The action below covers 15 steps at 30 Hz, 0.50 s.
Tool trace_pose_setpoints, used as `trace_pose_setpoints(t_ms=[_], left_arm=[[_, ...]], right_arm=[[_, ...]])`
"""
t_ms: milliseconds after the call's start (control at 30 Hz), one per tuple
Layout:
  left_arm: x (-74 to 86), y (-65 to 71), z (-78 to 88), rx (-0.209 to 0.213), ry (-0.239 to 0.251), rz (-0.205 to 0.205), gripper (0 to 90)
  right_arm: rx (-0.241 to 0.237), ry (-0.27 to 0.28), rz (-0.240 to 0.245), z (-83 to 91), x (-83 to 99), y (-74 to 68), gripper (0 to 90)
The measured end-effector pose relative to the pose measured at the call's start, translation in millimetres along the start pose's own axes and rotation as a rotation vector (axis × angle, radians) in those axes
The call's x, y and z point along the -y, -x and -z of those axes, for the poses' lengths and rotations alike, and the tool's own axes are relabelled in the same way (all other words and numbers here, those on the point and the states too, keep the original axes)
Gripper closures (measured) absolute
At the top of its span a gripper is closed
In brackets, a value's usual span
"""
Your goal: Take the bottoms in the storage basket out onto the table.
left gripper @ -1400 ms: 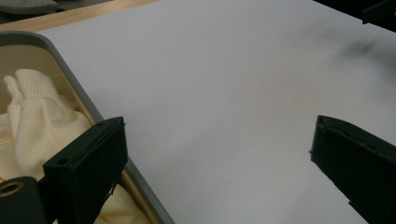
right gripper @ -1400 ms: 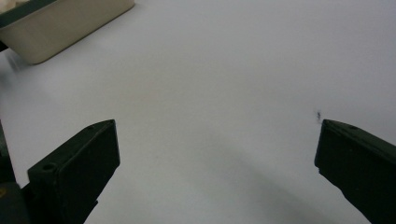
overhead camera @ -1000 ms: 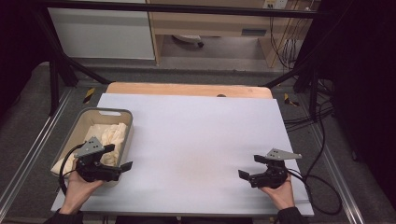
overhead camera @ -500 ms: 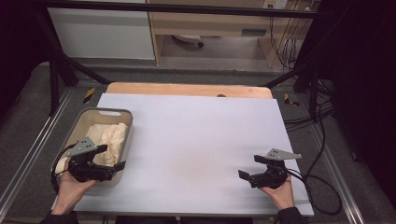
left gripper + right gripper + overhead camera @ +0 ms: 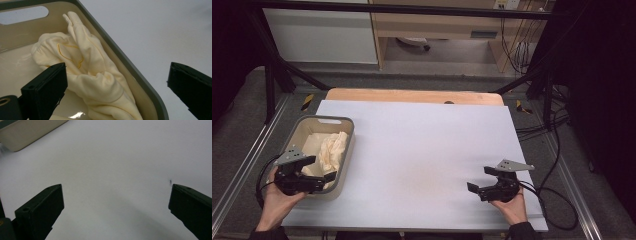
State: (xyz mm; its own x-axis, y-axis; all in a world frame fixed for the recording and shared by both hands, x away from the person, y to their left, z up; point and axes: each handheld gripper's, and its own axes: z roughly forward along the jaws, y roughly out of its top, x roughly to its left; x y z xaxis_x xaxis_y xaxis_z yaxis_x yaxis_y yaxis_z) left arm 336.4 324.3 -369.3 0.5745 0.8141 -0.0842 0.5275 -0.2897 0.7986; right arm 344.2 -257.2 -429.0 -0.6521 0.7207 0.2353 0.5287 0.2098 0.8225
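A beige plastic bin (image 5: 347, 131) with a grey rim stands at the table's left side, and a cream-yellow cloth (image 5: 332, 150) lies crumpled inside it. My left gripper (image 5: 319, 168) hovers open over the bin's near end. In the left gripper view the cloth (image 5: 92, 75) lies between and beyond the jaws, which straddle the bin's rim (image 5: 130, 67) without touching anything. My right gripper (image 5: 479, 180) rests open near the table's front right corner, over bare white surface (image 5: 112, 170), holding nothing.
The white tabletop (image 5: 427, 145) stretches between the two grippers. A wooden board edge (image 5: 412, 95) runs along the far side. A corner of the bin (image 5: 27, 132) appears at the upper left of the right gripper view. Black cables (image 5: 552, 195) trail off the right edge.
My left gripper has shifted left and away from the table's front edge, coming over the near end of the bin. The right gripper has stayed put.
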Motion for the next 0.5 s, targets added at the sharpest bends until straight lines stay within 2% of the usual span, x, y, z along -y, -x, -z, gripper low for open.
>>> trace_pose_setpoints(t_ms=[33,167,500], left_arm=[[0.0,-0.4,0.3,-0.001,-0.005,0.003,1.9],[-0.3,-0.2,-4.4,-0.055,-0.071,0.024,1.7],[5.0,-7.1,-9.7,-0.078,-0.095,0.054,3.5]], right_arm=[[0.000,0.000,0.000,-0.1,0.0,0.0,0.5],[0.000,-0.005,-0.001,-0.2,0.1,-0.1,0.5],[0.001,-0.003,-0.003,-0.1,0.1,0.3,0.5]])
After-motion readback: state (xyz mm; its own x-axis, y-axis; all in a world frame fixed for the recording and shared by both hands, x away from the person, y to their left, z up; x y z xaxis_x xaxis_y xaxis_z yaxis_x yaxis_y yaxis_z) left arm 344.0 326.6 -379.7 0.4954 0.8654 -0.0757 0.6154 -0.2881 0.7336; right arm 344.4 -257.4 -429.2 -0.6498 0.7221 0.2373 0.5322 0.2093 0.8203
